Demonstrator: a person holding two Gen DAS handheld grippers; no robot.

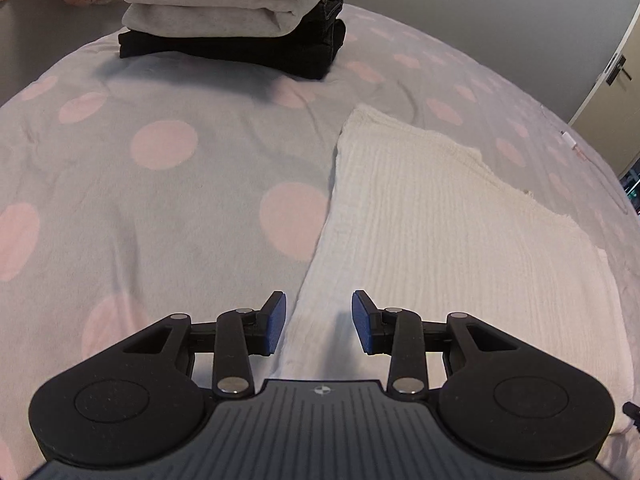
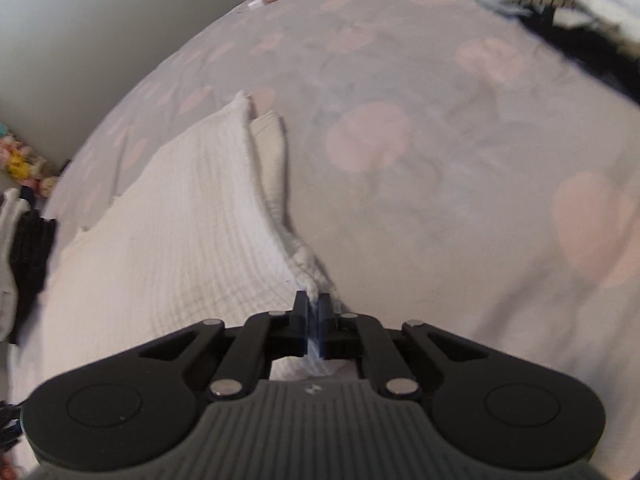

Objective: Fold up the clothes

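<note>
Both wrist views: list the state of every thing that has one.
Left gripper: jaws open, over the cloth's edge.
Right gripper: jaws shut on the white cloth.
White cloth: folded, flat on the bed.
Clothes stack: folded, piled.
</note>
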